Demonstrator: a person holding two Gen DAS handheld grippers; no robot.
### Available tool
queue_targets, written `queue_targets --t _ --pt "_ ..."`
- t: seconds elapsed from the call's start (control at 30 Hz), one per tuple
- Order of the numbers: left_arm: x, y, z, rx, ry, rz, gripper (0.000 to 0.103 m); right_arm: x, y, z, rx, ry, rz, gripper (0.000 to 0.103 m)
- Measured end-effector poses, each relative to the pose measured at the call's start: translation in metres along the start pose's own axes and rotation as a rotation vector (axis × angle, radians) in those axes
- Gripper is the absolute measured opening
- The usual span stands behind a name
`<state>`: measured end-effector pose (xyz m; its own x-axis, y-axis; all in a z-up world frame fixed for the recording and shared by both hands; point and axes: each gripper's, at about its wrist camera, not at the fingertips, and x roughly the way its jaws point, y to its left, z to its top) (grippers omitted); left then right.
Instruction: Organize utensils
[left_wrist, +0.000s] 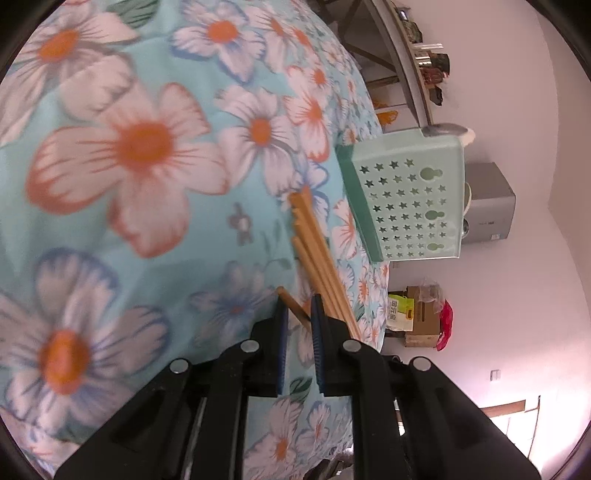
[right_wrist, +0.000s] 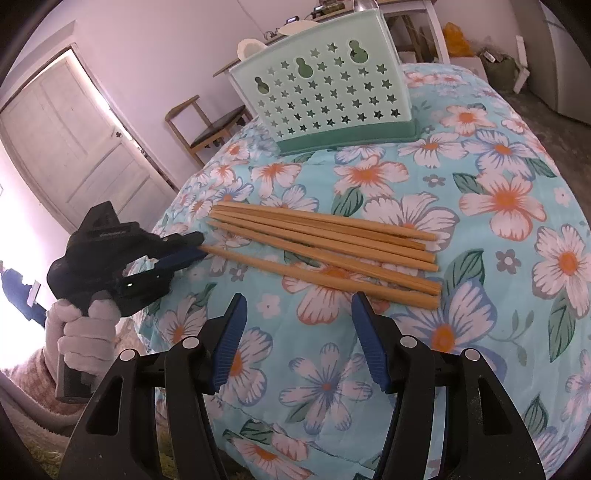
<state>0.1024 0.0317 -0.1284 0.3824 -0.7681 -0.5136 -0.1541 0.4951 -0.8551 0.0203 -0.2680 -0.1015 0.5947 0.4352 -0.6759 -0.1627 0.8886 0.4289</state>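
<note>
Several wooden chopsticks (right_wrist: 325, 240) lie side by side on the flowered tablecloth (right_wrist: 480, 155). Behind them a mint green holder (right_wrist: 325, 92) with star-shaped holes stands upright. My left gripper (right_wrist: 197, 253) comes in from the left, its blue pads pinched on the near end of the closest chopstick (right_wrist: 317, 275). In the left wrist view that chopstick's tip (left_wrist: 290, 298) sits between the narrow jaws of the left gripper (left_wrist: 299, 301), with the other chopsticks (left_wrist: 314, 251) and the holder (left_wrist: 410, 203) beyond. My right gripper (right_wrist: 298, 297) hovers open just in front of the chopsticks, with nothing between its fingers.
A gloved hand (right_wrist: 85, 332) holds the left gripper beyond the table's left edge. A wooden chair (right_wrist: 207, 122) and a white door (right_wrist: 74, 140) stand behind it. Cardboard boxes (left_wrist: 421, 314) and a grey unit (left_wrist: 487, 203) sit by the far wall.
</note>
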Motion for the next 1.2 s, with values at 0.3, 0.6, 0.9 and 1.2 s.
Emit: queue_targets --t 0.3,0.6,0.9,1.2 --pt "0.013 0.000 0.000 -0.053 0.049 -0.011 0.018 0.003 -0.001 0.001 0.005 0.004 0.005 0.055" --pt "0.019 0.002 0.000 -0.098 0.033 0.031 0.013 0.005 -0.001 0.001 0.002 0.006 0.003 0.055" --pt "0.016 -0.003 -0.001 -0.057 0.022 0.051 0.012 -0.006 0.008 0.004 -0.053 -0.028 -0.004 0.051" --pt "-0.010 -0.006 0.002 0.029 -0.017 0.153 0.012 -0.008 0.043 0.037 -0.250 -0.086 0.018 0.033"
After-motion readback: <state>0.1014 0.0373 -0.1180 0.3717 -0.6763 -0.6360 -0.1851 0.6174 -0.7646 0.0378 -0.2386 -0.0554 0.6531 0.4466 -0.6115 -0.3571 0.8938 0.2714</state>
